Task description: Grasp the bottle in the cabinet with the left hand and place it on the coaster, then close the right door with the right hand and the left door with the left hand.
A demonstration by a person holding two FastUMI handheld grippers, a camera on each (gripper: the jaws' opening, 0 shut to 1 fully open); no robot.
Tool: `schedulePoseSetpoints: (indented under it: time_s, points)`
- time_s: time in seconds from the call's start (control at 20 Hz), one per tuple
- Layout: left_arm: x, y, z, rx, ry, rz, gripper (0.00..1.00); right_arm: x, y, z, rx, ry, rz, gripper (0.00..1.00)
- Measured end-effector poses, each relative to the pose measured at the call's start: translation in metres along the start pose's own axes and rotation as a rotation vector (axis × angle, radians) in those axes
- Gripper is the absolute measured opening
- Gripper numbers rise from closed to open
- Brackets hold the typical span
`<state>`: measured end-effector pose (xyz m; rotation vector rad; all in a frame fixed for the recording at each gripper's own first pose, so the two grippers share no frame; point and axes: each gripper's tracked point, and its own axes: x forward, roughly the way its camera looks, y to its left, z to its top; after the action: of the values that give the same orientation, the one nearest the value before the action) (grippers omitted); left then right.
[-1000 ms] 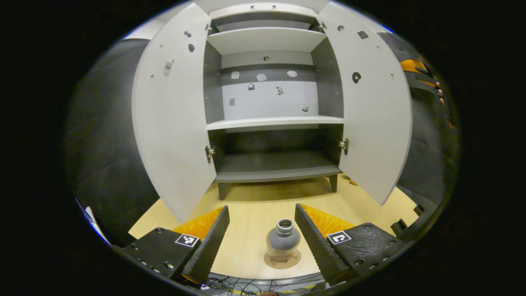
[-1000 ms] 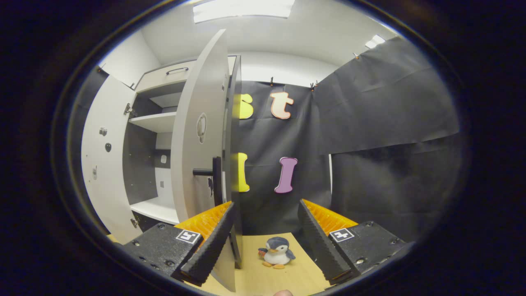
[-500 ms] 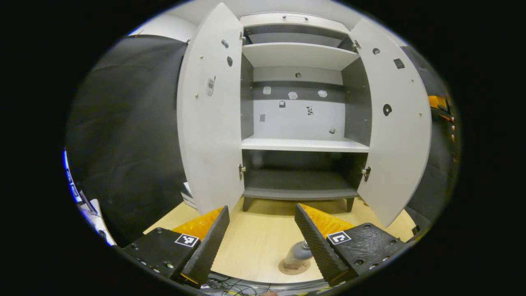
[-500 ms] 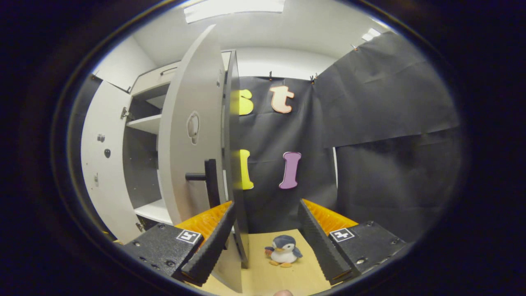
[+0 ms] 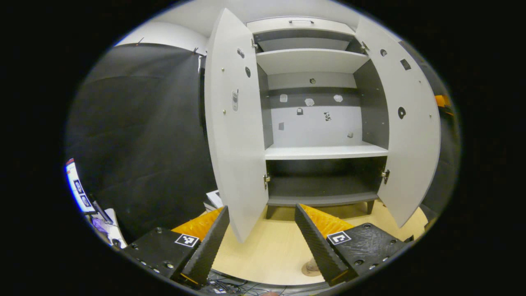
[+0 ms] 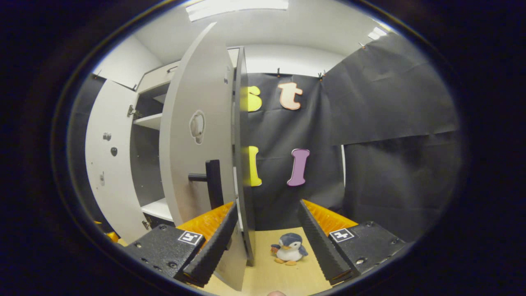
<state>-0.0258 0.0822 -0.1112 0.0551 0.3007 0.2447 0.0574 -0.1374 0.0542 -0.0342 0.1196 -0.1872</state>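
The white cabinet [image 5: 324, 152] stands with both doors swung out and bare shelves. My left gripper [image 5: 261, 209] is open, and the left door's [image 5: 236, 135] lower corner hangs between its fingers, farther off. The coaster [image 5: 309, 269] peeks out low beside the right finger; the bottle on it is mostly hidden behind that finger. In the right gripper view the right door [image 6: 197, 144] is seen nearly edge-on, with its black handle [image 6: 213, 189]. My right gripper [image 6: 267, 204] is open, its left finger close to the door's edge, whether touching I cannot tell.
A toy penguin [image 6: 289, 248] sits on the wooden table [image 6: 283, 279] between the right gripper's fingers, farther off. Black cloth walls stand left and right of the cabinet. A screen [image 5: 78, 189] and cables lie at the left edge.
The left gripper has moved left toward the left door; bottle and coaster slid from between its fingers to behind the right finger. The right gripper shifted slightly along the right door's edge.
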Motion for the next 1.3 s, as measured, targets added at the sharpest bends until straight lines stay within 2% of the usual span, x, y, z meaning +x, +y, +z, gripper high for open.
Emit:
schedulePoseSetpoints:
  time_s: [0.1, 0.15, 0.2, 0.25, 0.3, 0.35, 0.4, 0.5, 0.8, 0.9, 0.95, 1.0, 1.2, 1.25, 1.3]
  points:
    - [0.003, 0.001, 0.002, -0.011, -0.002, 0.000, 0.98, -0.003, 0.010, -0.006, -0.023, 0.017, 0.028, 0.92]
    - [0.004, 0.001, 0.003, -0.017, -0.002, -0.002, 0.98, -0.003, 0.014, -0.008, -0.036, 0.020, 0.040, 0.97]
    - [0.004, 0.004, 0.005, -0.020, -0.006, -0.001, 0.98, -0.004, 0.018, -0.007, -0.042, 0.018, 0.050, 0.92]
    - [0.006, 0.007, 0.008, -0.022, -0.011, 0.002, 0.98, -0.003, 0.023, -0.007, -0.046, 0.021, 0.062, 0.97]
    - [0.005, 0.010, 0.011, -0.025, -0.016, 0.006, 0.97, -0.002, 0.029, -0.008, -0.044, 0.022, 0.078, 0.92]
    - [0.005, 0.014, 0.014, -0.028, -0.020, 0.010, 0.98, -0.001, 0.036, -0.009, -0.037, 0.026, 0.096, 0.97]
    - [0.005, 0.018, 0.017, -0.031, -0.025, 0.016, 0.98, 0.000, 0.042, -0.011, -0.028, 0.029, 0.112, 0.92]
    - [0.004, 0.032, 0.022, -0.013, -0.040, 0.050, 0.98, 0.001, 0.055, -0.012, -0.013, 0.032, 0.138, 0.97]
    - [0.007, 0.071, 0.030, -0.015, -0.042, 0.118, 0.97, 0.012, 0.084, -0.014, -0.037, 0.024, 0.173, 0.97]
    - [0.009, 0.085, 0.030, -0.011, -0.047, 0.149, 0.98, 0.014, 0.095, -0.016, -0.032, 0.027, 0.193, 0.93]
    - [0.009, 0.092, 0.028, -0.007, -0.039, 0.166, 0.97, 0.016, 0.101, -0.016, -0.033, 0.027, 0.203, 0.98]
    - [0.009, 0.098, 0.025, -0.009, -0.033, 0.178, 0.97, 0.017, 0.106, -0.018, -0.038, 0.029, 0.213, 0.97]
    - [0.017, 0.118, 0.034, -0.034, -0.050, 0.191, 0.98, 0.026, 0.138, -0.024, -0.063, 0.042, 0.264, 0.97]
    - [0.020, 0.123, 0.035, -0.037, -0.050, 0.196, 0.98, 0.028, 0.146, -0.024, -0.076, 0.037, 0.269, 0.93]
    - [0.023, 0.128, 0.037, -0.040, -0.049, 0.200, 0.97, 0.031, 0.151, -0.024, -0.090, 0.035, 0.271, 0.98]
